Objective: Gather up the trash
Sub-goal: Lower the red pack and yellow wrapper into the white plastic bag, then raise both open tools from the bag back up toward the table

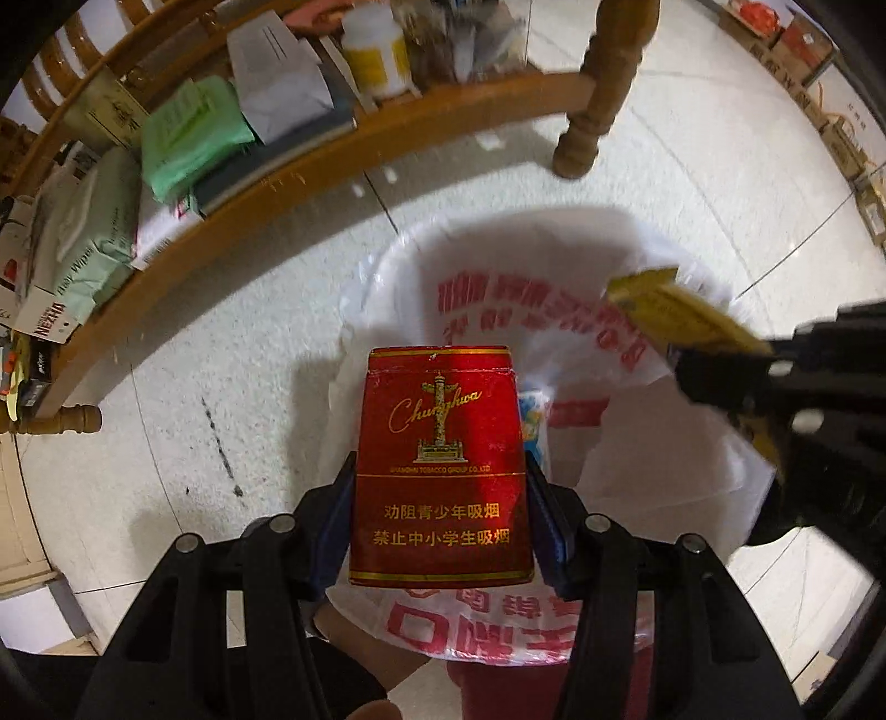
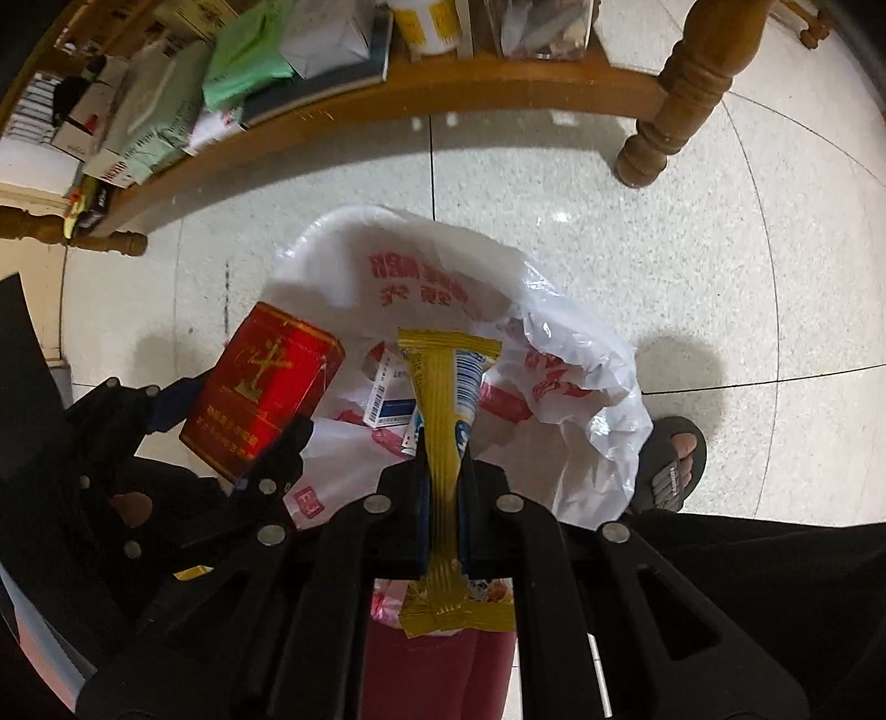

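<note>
My left gripper [image 1: 440, 498] is shut on a red Chunghwa cigarette pack [image 1: 440, 459] and holds it upright over the open white plastic bag [image 1: 554, 310] that lines a red bin [image 1: 498, 687]. The pack also shows in the right wrist view [image 2: 266, 387], with the left gripper [image 2: 232, 426] around it. My right gripper [image 2: 443, 471] is shut on a flat gold snack wrapper [image 2: 440, 404] above the same bag [image 2: 581, 387]. In the left wrist view the right gripper [image 1: 714, 376] holds the wrapper [image 1: 681, 315] at the right. A small blue-and-white box [image 2: 387, 399] lies inside the bag.
A low wooden table shelf [image 1: 332, 144] stacked with papers, a green packet [image 1: 194, 133] and a white jar [image 1: 376, 50] stands behind the bin. Its turned leg [image 2: 675, 94] is at the far right. A sandalled foot [image 2: 673, 465] stands right of the bag on the tiled floor.
</note>
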Motion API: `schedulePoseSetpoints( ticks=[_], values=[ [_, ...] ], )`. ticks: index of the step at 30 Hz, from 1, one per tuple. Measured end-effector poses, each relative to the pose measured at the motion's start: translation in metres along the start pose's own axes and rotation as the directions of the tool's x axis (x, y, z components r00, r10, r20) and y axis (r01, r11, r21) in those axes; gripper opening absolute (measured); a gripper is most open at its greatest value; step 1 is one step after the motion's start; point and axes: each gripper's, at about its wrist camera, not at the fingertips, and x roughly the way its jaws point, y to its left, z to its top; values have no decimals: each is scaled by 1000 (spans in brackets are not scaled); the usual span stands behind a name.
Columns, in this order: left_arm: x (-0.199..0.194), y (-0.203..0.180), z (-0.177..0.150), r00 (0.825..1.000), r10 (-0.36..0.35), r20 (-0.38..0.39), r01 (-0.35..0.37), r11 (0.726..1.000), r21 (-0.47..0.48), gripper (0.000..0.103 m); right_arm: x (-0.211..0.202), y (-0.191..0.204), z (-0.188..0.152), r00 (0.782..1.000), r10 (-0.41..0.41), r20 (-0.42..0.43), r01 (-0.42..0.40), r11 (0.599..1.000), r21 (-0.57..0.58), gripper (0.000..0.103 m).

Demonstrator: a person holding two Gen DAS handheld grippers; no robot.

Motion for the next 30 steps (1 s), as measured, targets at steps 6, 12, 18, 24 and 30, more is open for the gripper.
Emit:
schedulePoseSetpoints(
  ticks=[6, 12, 18, 24, 30],
  values=[
    [18, -3, -6, 999, -16, -39, 16, 1000, 19, 54, 24, 1, 4, 999, -3, -51, 3, 1000, 6, 7],
    [36, -3, -7, 996, -24, -90, 27, 999, 22, 54, 33, 0, 10, 998, -12, -66, 12, 1000, 9, 7],
    [40, -6, -7, 994, -29, -106, 34, 999, 42, 84, 41, -4, 13, 996, -4, -86, 6, 1000, 26, 35],
    [36, 0, -7, 992, -73, -105, 75, 997, 16, 95, 33, -15, 15, 998, 10, -63, -4, 996, 85, 54],
    [22, 6, -5, 996, -69, -64, 69, 998, 0, 95, 20, -25, 16, 999, 19, -31, -16, 993, 118, 55]
  ],
)
